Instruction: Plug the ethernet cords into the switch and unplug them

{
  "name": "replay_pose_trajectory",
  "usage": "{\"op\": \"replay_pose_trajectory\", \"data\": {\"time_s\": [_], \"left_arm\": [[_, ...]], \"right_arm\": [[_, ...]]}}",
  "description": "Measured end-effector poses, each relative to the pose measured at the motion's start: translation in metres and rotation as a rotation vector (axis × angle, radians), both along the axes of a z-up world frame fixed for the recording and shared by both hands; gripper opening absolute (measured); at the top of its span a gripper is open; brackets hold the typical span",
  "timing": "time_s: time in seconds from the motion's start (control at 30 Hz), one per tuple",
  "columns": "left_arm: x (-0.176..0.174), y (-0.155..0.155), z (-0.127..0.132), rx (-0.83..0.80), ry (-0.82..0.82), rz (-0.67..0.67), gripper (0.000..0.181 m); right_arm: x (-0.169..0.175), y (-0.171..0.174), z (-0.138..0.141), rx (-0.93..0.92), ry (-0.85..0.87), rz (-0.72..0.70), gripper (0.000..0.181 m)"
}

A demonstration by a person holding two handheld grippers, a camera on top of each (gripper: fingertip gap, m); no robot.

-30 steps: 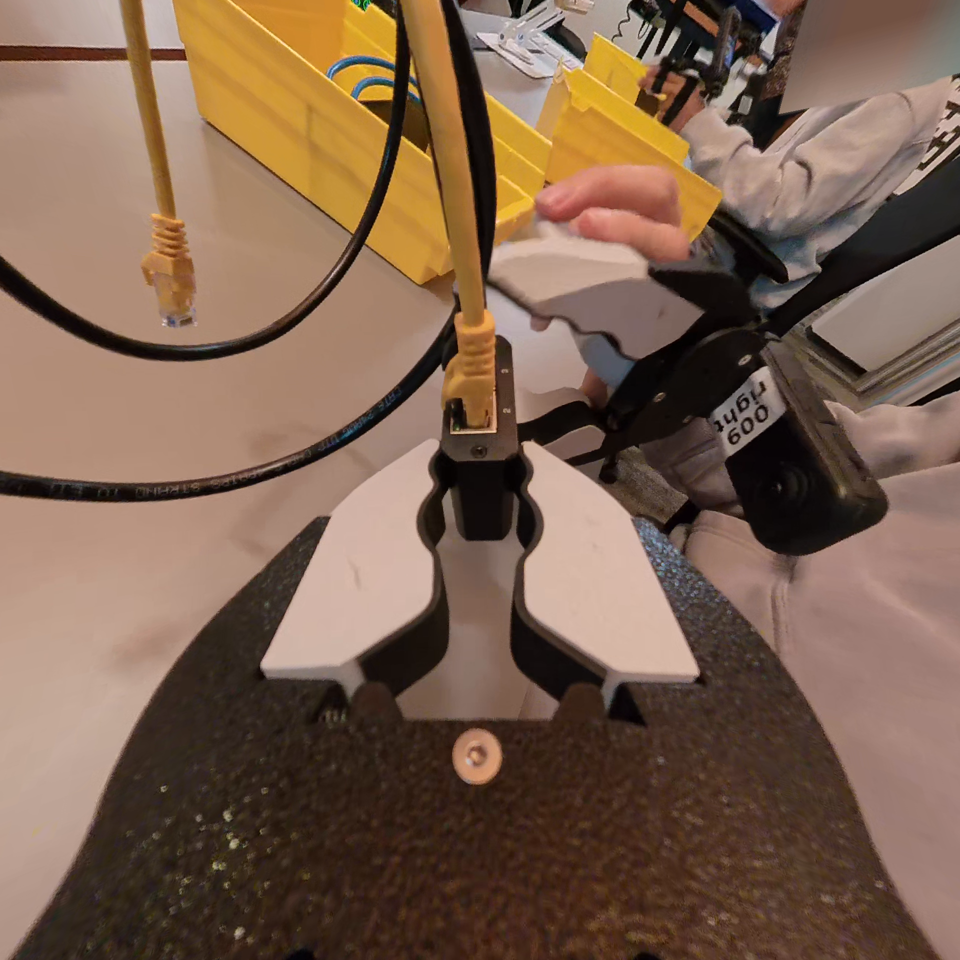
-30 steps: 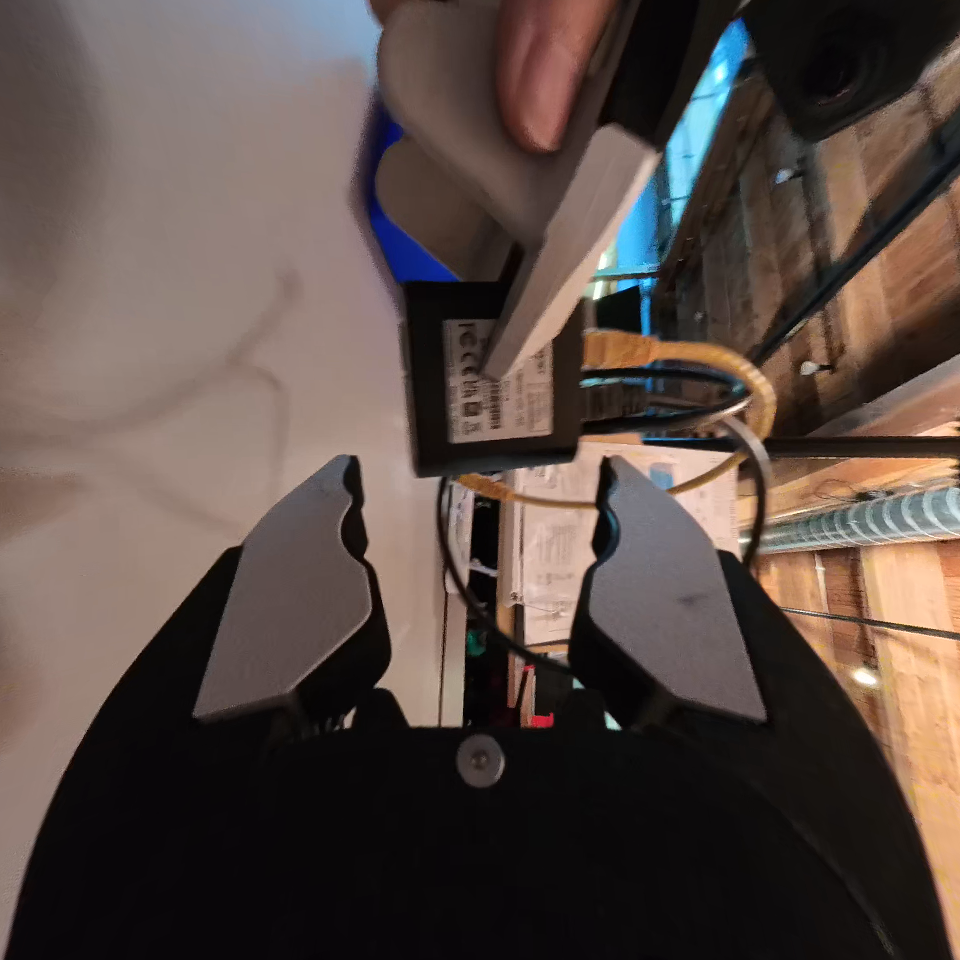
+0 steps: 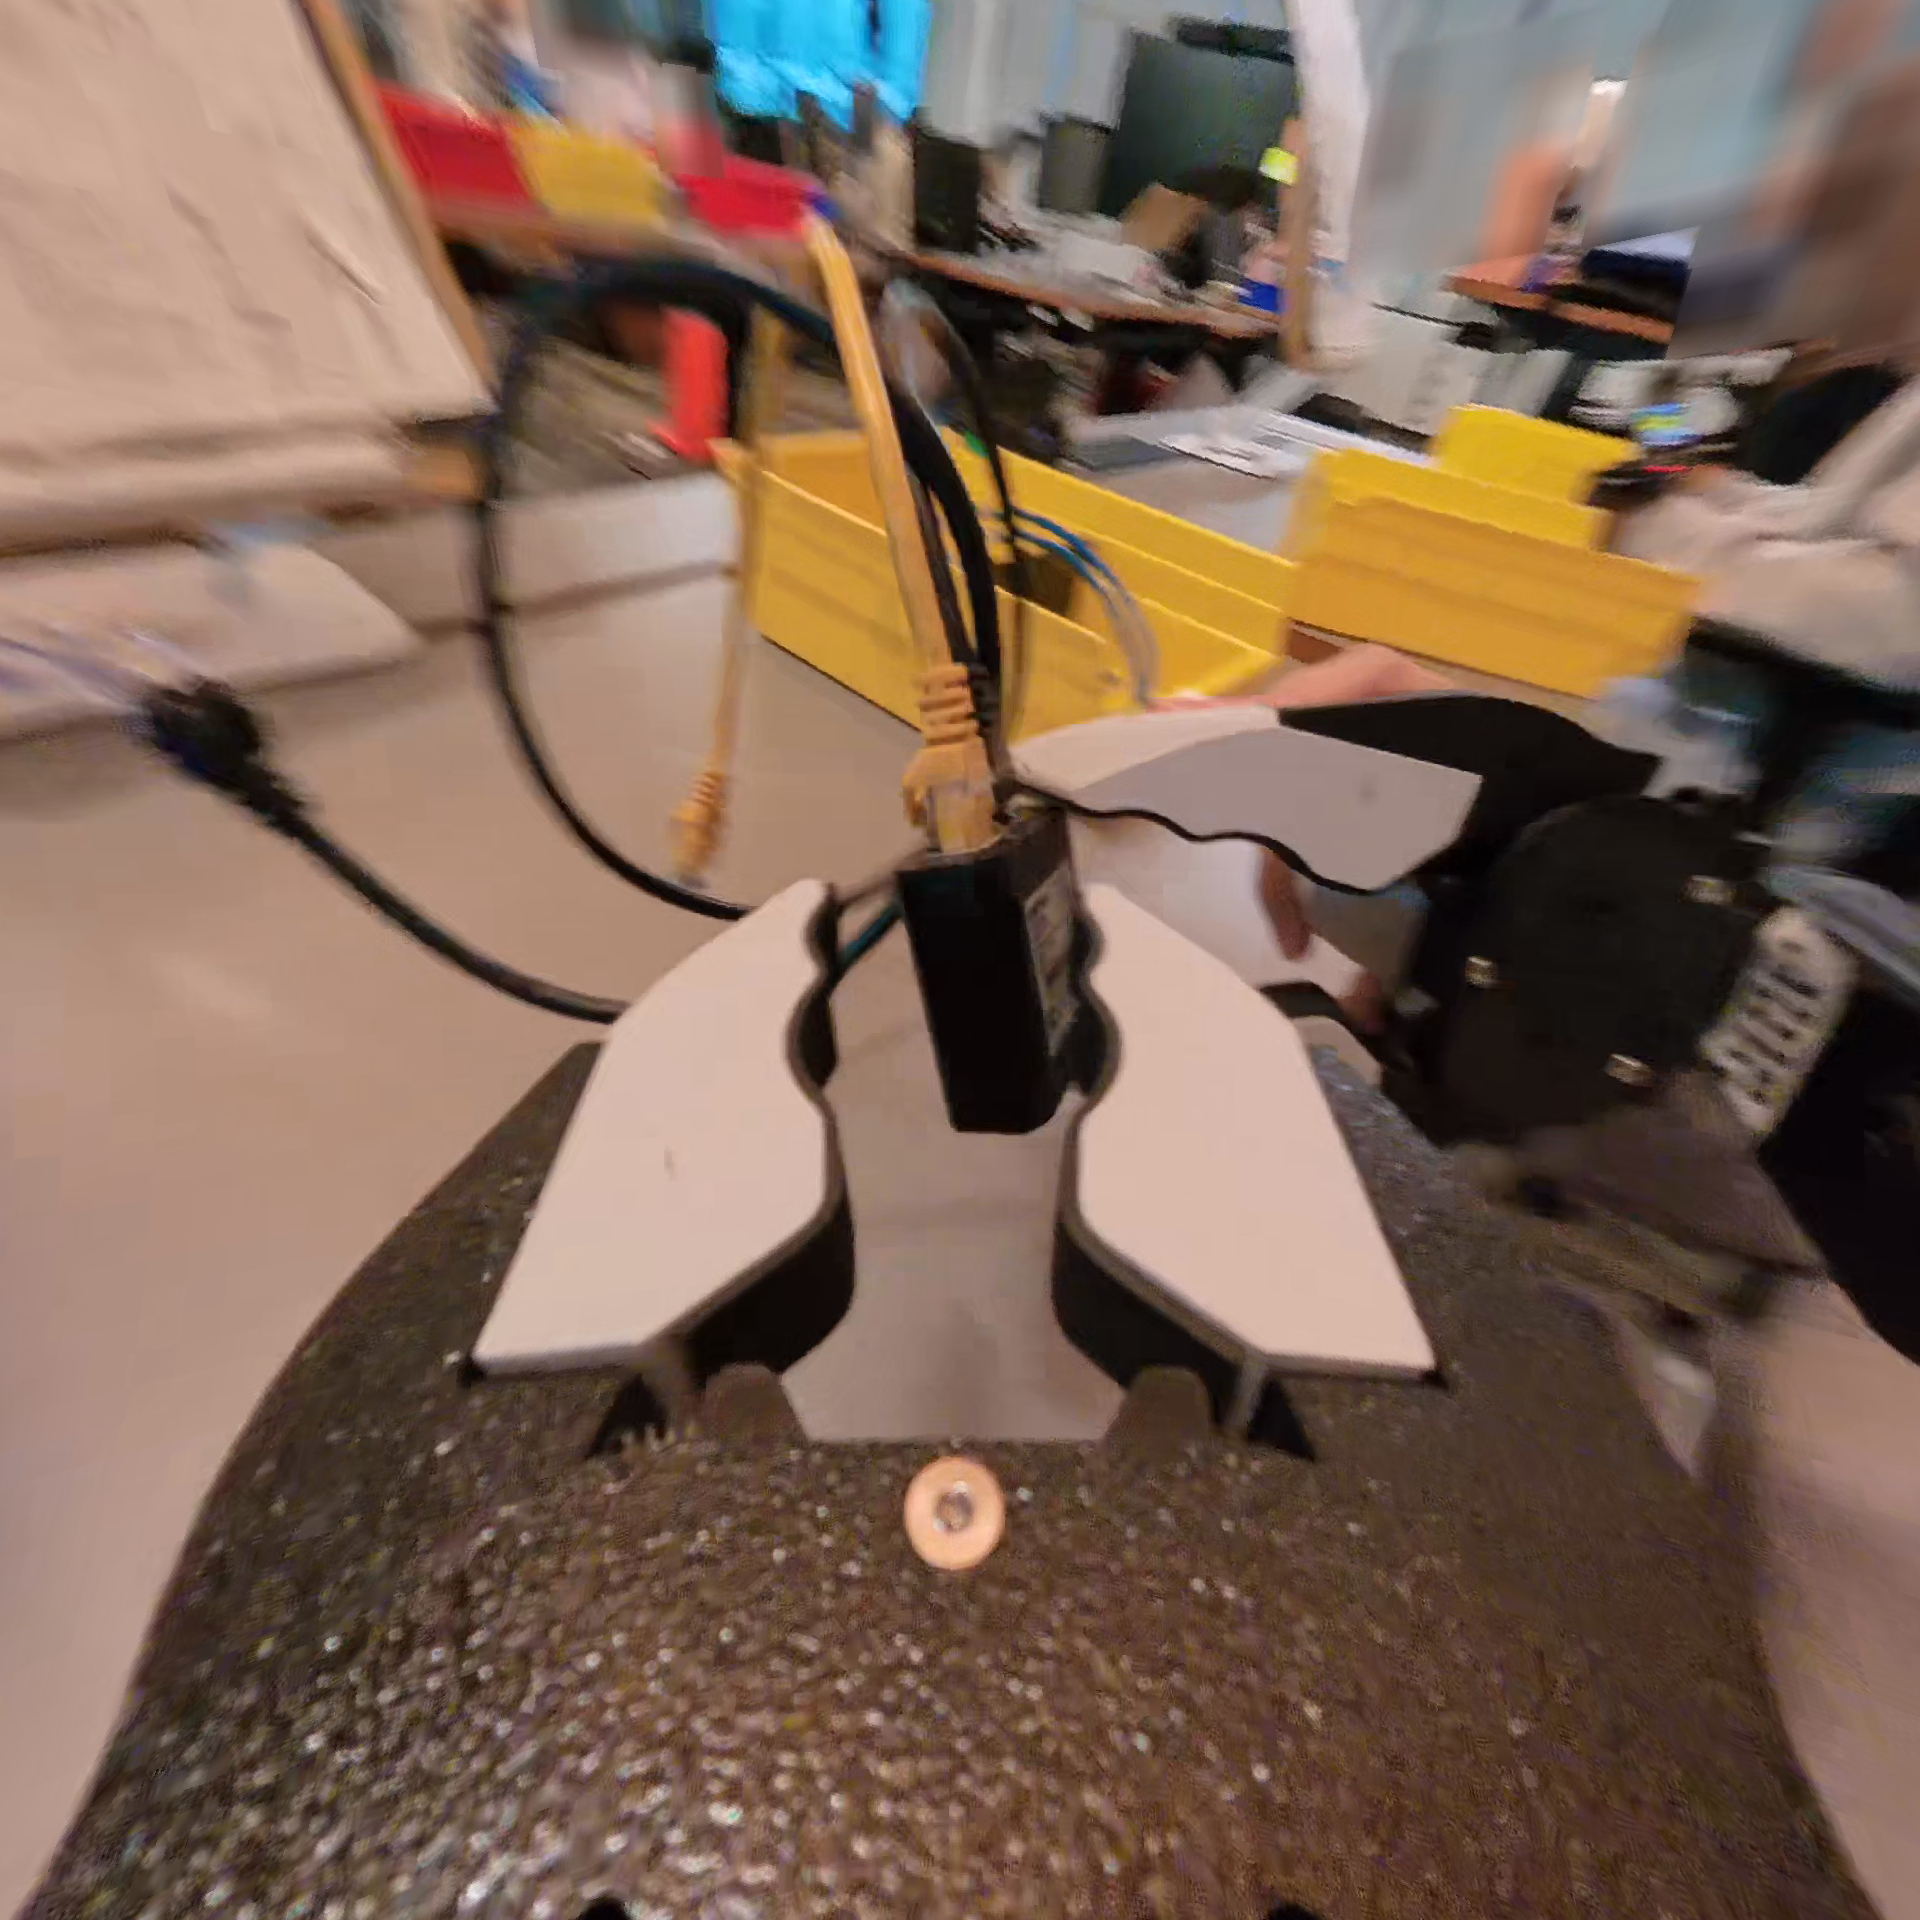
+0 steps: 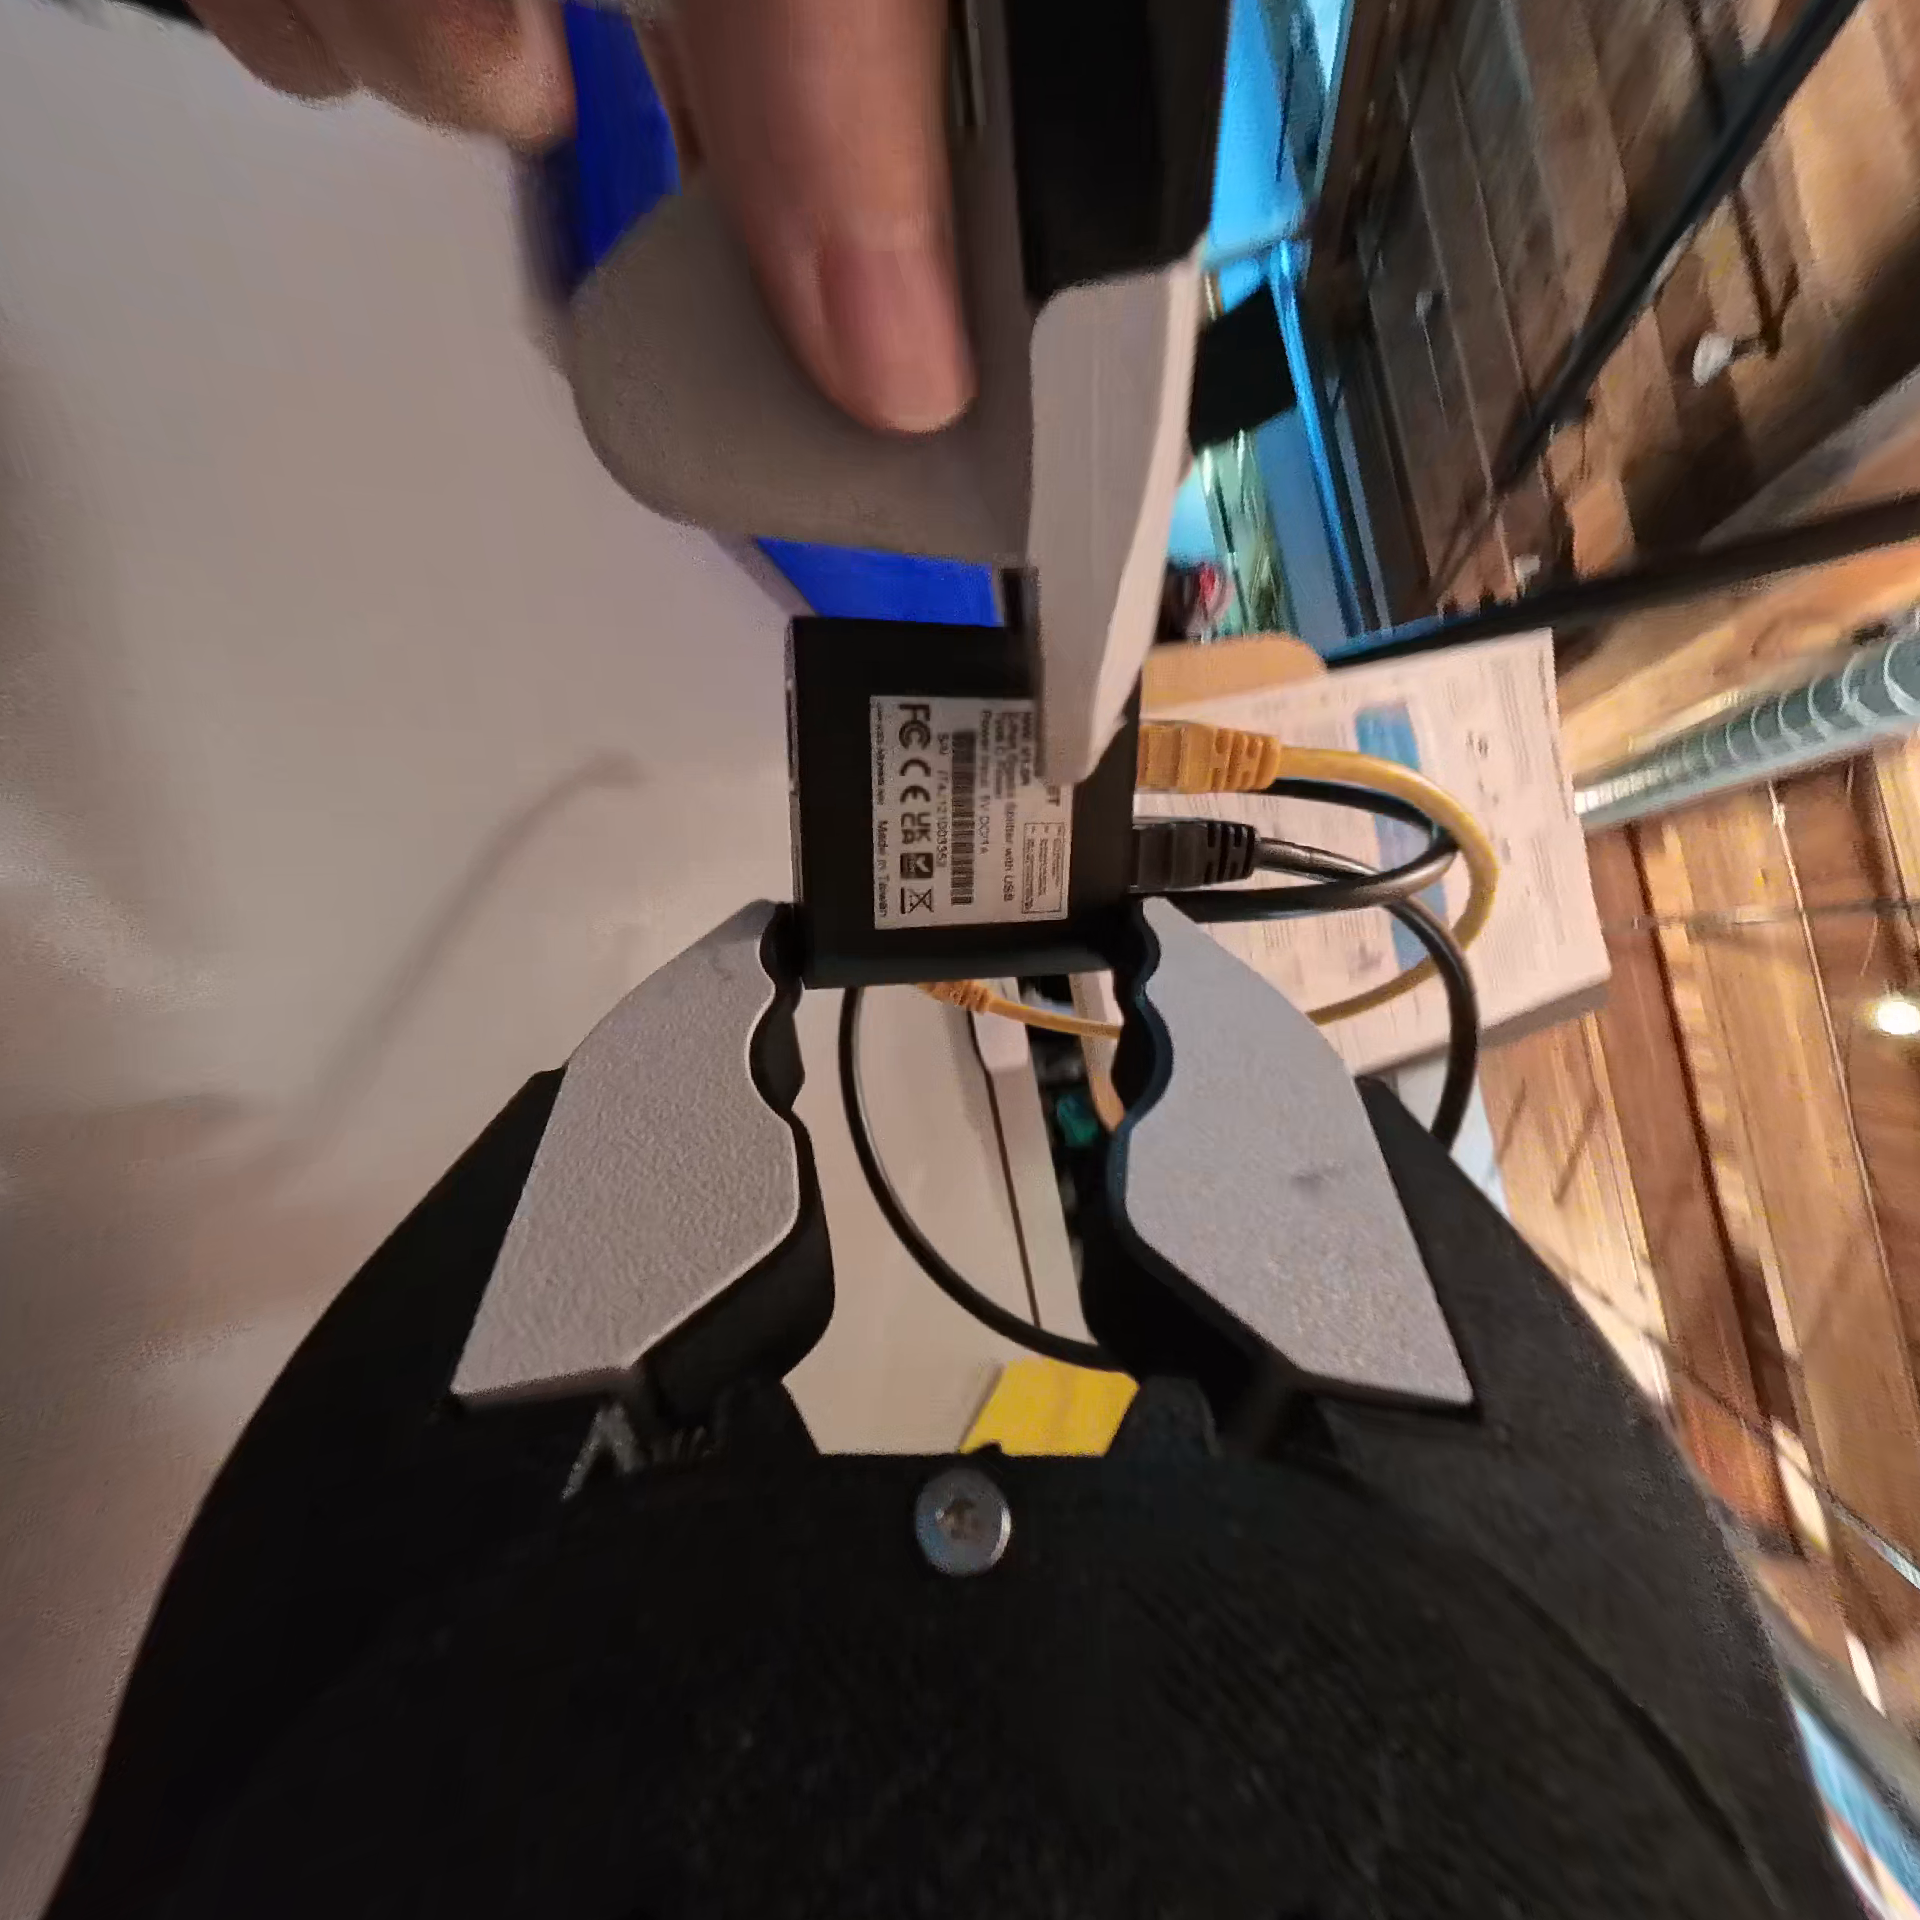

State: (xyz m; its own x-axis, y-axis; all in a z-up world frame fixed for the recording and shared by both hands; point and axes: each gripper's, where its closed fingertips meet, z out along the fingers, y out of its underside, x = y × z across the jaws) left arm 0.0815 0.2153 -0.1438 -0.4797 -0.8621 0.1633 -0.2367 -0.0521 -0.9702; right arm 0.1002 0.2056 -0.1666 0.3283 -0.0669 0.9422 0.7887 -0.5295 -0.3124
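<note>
right wrist view: white label on switch (image 4: 961, 805), yellow cord (image 4: 1205, 755) and black cord (image 4: 1195, 852) plugged in | right hand-held gripper (image 4: 961, 951) clamps switch's edge | left wrist view: loose yellow plug (image 3: 698, 826) dangling over bench (image 3: 260, 1039) | left hand-held gripper (image 3: 961, 971) parted, switch between fingers, grip unclear

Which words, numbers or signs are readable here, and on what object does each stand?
White label on the black plastic switch box: legible print, but I do not copy writing.
White tag on the right tool: blurred, unreadable.
Printed white paper sheet behind: too small to read.
</note>
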Motion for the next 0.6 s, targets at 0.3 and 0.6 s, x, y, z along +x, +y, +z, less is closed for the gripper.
{"op": "replay_pose_trajectory", "data": {"time_s": [0.3, 0.6], "left_arm": [[0.019, -0.011, -0.03, 0.332, 0.048, 0.265, 0.075], [0.017, -0.011, -0.055, 0.22, 0.226, 0.249, 0.072]], "right_arm": [[0.019, -0.011, -0.001, -0.043, -0.011, -0.178, 0.059], [-0.002, 0.0, -0.008, -0.112, -0.127, -0.123, 0.058]]}}
